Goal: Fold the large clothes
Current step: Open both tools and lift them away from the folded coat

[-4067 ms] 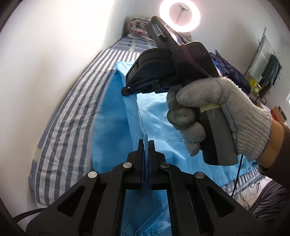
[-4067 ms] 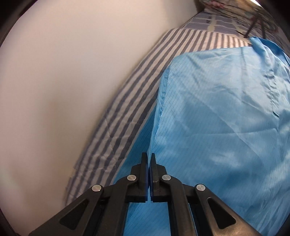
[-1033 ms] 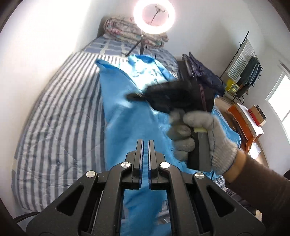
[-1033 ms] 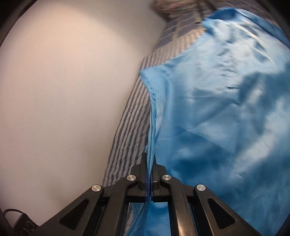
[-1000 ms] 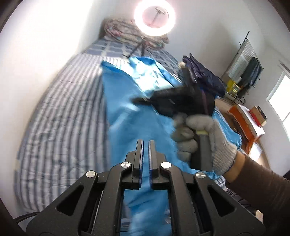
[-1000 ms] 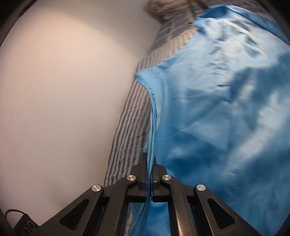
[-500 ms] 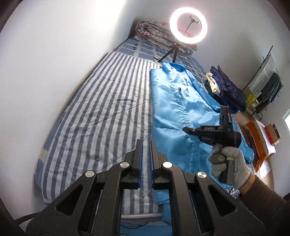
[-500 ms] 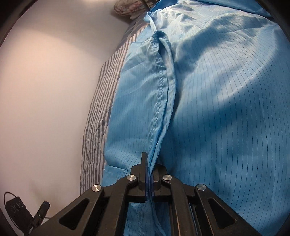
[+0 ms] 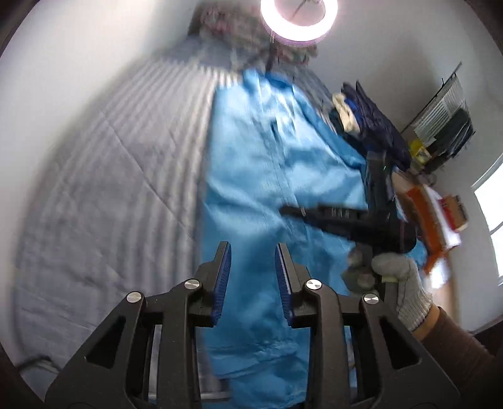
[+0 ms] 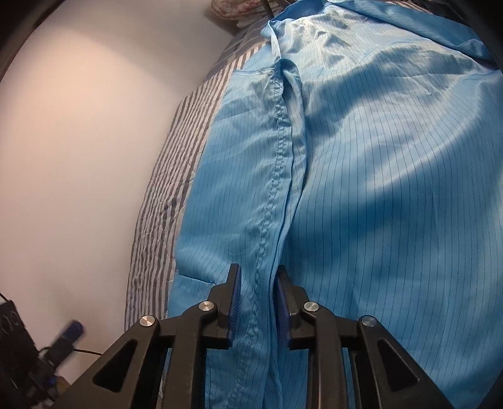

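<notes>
Both grippers' jaws now opening, left gripper (image 9: 252, 277) empty, right gripper (image 10: 257, 302) straddling blue garment (image 10: 361, 188) seam

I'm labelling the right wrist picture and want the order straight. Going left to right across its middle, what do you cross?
White wall → striped bedspread → stitched seam of the blue garment → the garment's wide smooth panel, out to the right edge.

A ring light (image 9: 298, 19) glares pinkish-white at the top of the left wrist view, which is smeared by motion blur, so the striped bedding (image 9: 103, 188) perhaps looks greyer than it is. The right wrist view is sharp, with soft shadows banding the blue garment (image 10: 393, 188). Both bend and darken at the edges.
</notes>
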The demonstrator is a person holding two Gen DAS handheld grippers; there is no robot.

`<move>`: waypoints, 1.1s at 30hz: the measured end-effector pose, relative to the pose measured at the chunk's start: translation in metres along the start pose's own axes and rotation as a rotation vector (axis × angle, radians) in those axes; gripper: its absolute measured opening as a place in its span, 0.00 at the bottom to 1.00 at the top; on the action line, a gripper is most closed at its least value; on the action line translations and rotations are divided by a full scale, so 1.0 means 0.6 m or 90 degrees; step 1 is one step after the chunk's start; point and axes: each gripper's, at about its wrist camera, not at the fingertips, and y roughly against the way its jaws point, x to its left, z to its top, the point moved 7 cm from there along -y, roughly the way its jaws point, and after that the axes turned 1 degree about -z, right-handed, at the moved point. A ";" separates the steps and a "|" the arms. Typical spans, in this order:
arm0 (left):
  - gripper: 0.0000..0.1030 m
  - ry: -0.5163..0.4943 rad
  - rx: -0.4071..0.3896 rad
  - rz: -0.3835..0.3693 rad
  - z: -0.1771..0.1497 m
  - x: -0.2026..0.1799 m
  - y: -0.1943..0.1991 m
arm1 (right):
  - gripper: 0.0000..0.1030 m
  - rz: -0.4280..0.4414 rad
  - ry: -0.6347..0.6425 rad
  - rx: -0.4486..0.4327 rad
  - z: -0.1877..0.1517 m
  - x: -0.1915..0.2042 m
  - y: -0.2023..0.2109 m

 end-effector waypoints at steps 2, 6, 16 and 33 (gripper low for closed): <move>0.21 0.041 0.044 -0.007 -0.021 0.017 -0.045 | 0.01 -0.039 0.043 -0.004 0.001 0.005 0.000; 0.21 0.069 0.130 0.008 -0.071 0.042 -0.117 | 0.00 -0.142 0.109 0.002 0.007 0.000 -0.012; 0.21 0.024 0.061 0.036 -0.081 0.028 -0.060 | 0.17 -0.125 0.210 -0.077 0.001 0.072 0.042; 0.21 -0.024 0.119 0.058 -0.149 0.035 -0.087 | 0.12 -0.147 0.255 0.025 0.037 0.126 -0.135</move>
